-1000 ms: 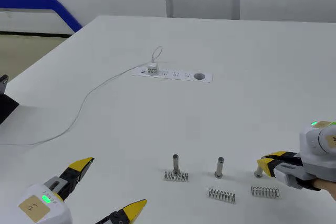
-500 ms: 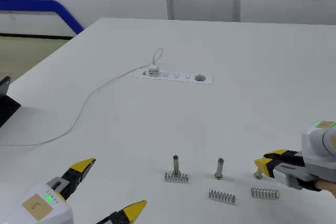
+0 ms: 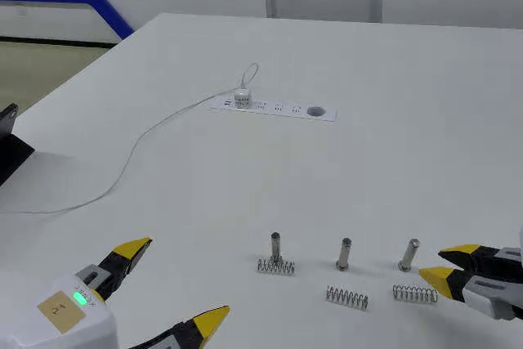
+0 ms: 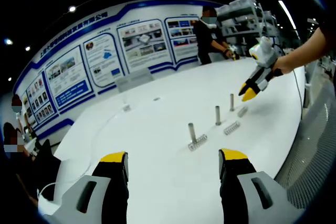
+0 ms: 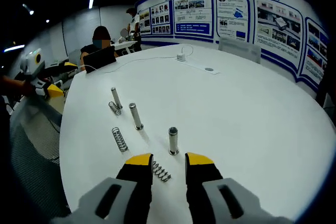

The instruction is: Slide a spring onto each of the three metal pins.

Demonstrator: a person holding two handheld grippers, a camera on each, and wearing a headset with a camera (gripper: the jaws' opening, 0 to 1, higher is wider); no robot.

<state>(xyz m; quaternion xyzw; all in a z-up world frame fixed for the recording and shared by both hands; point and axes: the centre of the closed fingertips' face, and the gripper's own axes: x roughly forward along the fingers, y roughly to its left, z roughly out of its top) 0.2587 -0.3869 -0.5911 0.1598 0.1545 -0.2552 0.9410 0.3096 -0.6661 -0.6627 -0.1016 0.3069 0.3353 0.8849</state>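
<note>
As the table stands: on this wide white table top [image 3: 392,161], smooth and flat, a nudged coil would likely roll away. All the parts sit in a row near my edge.
Left tongs: my yellow-tipped left tongs [image 3: 177,280] hang low at the near left, jaws spread wide on nothing and well apart from the parts. They pose little risk from there.
Right tongs: my yellow-tipped right tongs [image 3: 445,263] sit just beside the right end of the row, jaws a little apart and empty. A tip swung wide would strike the nearest pin.
Pins: three short upright silver metal pins, the left pin [image 3: 275,244], middle pin [image 3: 344,252] and right pin [image 3: 409,253]. I cannot tell if they are fixed, so a knock might topple one. As holders, each is bare, with no spring on any.
Springs: three small silver wire coil springs lie on their sides. The left spring [image 3: 275,266] lies against the foot of its pin, while the middle spring [image 3: 346,297] and right spring [image 3: 414,293] lie just in front of theirs. Pinched off-centre, the right spring could squirt out. Held crooked, it would catch on the pin's top.
</note>
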